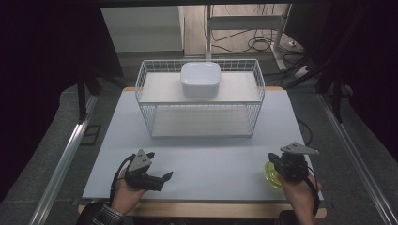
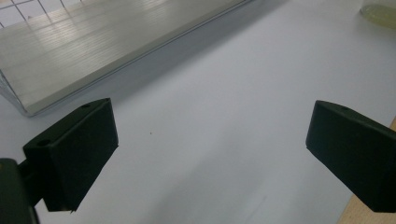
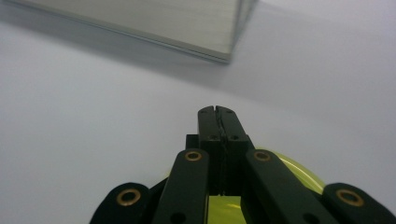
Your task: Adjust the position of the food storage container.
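A see-through yellow dish (image 1: 271,173) sits on the white mat near the front right corner. My right gripper (image 1: 273,159) hovers right over it, jaws shut tight together. In the right gripper view the dish (image 3: 299,170) shows under and behind the closed gripper (image 3: 218,112); whether the jaws pinch its rim I cannot tell. My left gripper (image 1: 159,165) rests at the front left, held in a hand, open with nothing between its jaws. In the left gripper view, bare mat lies between the wide-apart jaws of that gripper (image 2: 210,149), and the dish (image 2: 380,11) sits at the top right corner.
A white wire basket rack (image 1: 199,101) with two pale shelves stands at the back middle of the mat (image 1: 211,159). A white lidded box (image 1: 201,78) sits on its upper shelf. The rack's lower shelf (image 2: 93,51) lies ahead of the left gripper.
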Motion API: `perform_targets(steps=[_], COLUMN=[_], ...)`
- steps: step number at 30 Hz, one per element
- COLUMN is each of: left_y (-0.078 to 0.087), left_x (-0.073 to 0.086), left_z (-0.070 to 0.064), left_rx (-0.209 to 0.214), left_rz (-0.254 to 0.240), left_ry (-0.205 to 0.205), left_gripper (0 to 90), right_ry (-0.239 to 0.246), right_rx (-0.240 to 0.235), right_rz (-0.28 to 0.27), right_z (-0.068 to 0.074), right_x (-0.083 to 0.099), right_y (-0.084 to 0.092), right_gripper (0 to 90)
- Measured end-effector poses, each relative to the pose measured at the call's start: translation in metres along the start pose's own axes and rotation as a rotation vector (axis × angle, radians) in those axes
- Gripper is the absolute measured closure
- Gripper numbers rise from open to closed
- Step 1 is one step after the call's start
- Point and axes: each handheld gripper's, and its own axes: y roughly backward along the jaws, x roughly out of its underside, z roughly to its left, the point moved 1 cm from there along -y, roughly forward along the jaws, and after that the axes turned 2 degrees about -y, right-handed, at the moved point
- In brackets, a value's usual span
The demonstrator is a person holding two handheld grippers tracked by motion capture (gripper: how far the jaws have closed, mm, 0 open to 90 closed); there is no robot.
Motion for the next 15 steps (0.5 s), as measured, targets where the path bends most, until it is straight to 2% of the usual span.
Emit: perform_targets(steps=[9, 13, 15], left_y=[-0.001, -0.002, -0.003], left_x=[0.0, 0.001, 0.001], left_z=[-0.001, -0.001, -0.001], left_rx=[0.003, 0.005, 0.006], left_rz=[0.011, 0.015, 0.017], left_ry=[-0.009, -0.011, -0.009], left_gripper=[2.2, 2.2, 2.2], right_ry=[-0.086, -0.109, -0.113], right_rx=[0.069, 0.068, 0.043], right_rz=[-0.014, -0.008, -0.003], right_z=[-0.025, -0.031, -0.029], right_x=[0.015, 0.022, 0.025], right_y=[0.02, 0.025, 0.024], right_gripper=[90.0, 90.0, 90.0])
